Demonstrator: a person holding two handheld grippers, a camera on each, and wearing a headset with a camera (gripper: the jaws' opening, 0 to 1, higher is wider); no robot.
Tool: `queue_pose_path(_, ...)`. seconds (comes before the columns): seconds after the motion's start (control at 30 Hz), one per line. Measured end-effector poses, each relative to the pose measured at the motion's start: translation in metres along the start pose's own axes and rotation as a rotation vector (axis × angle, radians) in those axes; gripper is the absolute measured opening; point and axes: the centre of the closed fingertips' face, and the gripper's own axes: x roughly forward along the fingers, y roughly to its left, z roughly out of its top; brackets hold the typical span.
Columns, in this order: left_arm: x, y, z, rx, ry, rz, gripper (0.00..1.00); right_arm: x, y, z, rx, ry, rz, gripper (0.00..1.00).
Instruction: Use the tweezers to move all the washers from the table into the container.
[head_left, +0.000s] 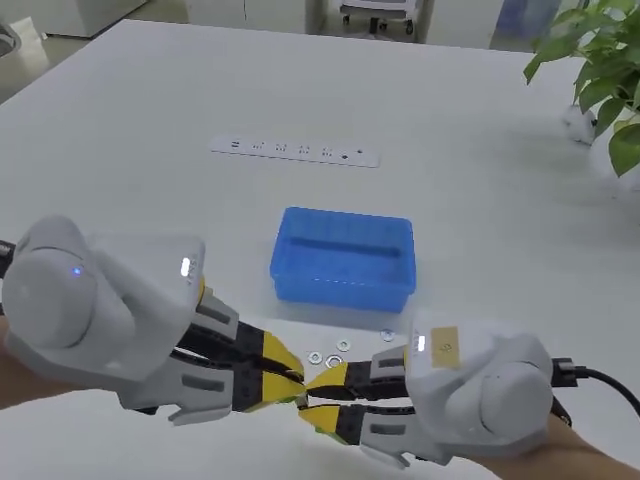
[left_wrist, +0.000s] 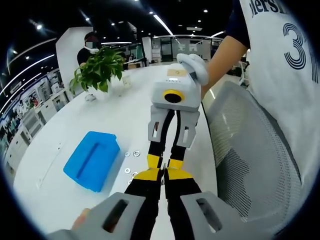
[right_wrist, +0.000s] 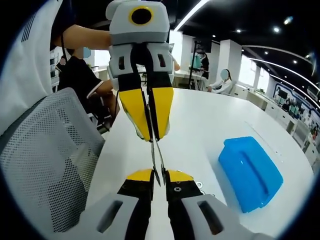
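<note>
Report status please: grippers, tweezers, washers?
Left gripper, right gripper both shut on thin metal tweezers. Small silver washers on white table, beside blue plastic container. Nothing blocking.

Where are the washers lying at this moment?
In the head view the washers lie in a small loose cluster on the white table, just off the near wall of the blue container, on the person's side of it.
</note>
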Motion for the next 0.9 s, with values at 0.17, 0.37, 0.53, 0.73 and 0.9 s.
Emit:
queue_pose_path(0.17, -0.005, 0.003, -0.007, -0.011, 0.009, 0.007, 0.06, 0.009, -0.001, 0.002, -0.031, 0.011, 0.007, 0.11)
queue_pose_path(0.37, -0.009, 0.01, -0.012, -0.018, 0.013, 0.018, 0.07, 0.019, -0.007, 0.001, -0.087, 0.04, -0.005, 0.11)
queue_pose_path(0.53, -0.009, 0.015, -0.013, -0.018, 0.009, 0.014, 0.06, 0.022, -0.012, 0.004, -0.064, 0.023, -0.01, 0.12)
queue_pose_path(0.73, -0.007, 0.013, -0.016, -0.005, 0.017, -0.002, 0.06, 0.024, -0.013, 0.007, -0.026, -0.003, -0.007, 0.23)
queue_pose_path(0.9, -0.006, 0.015, -0.016, 0.0, 0.009, 0.01, 0.06, 0.028, -0.008, 0.008, -0.009, -0.01, 0.019, 0.21)
